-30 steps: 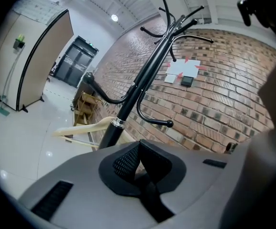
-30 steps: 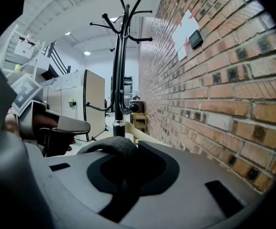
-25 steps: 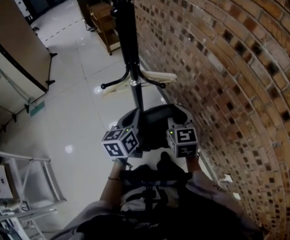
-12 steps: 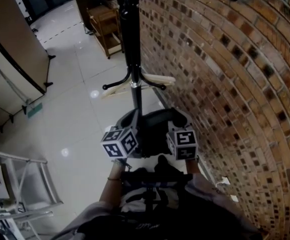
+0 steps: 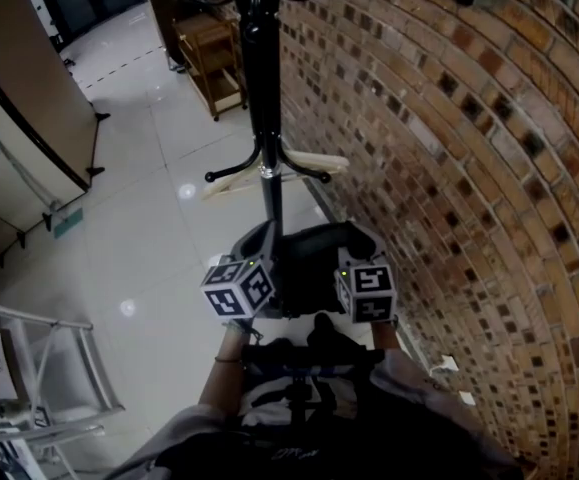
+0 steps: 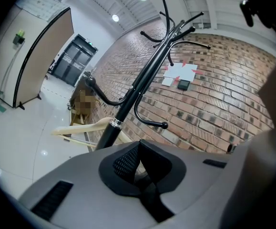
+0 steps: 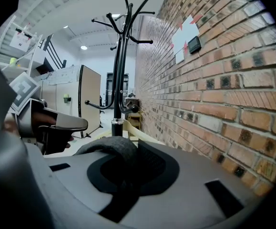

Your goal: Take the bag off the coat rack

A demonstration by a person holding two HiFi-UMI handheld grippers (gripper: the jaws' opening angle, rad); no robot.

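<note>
I hold the gray bag [image 5: 309, 258] low between my left tool [image 5: 241, 286] and my right tool [image 5: 366, 288]. It is just beside the pole of the black coat rack [image 5: 261, 88], below the lower hooks and on none of them. Its cloth covers both pairs of jaws (so I cannot tell if they are closed on it). Underneath is a shiny white tile floor [image 5: 149, 208]. A brick wall [image 5: 449, 168] stands at the right, and a beige partition [image 5: 19, 88] and a wooden shelf [image 5: 212, 53] are farther away.
</note>
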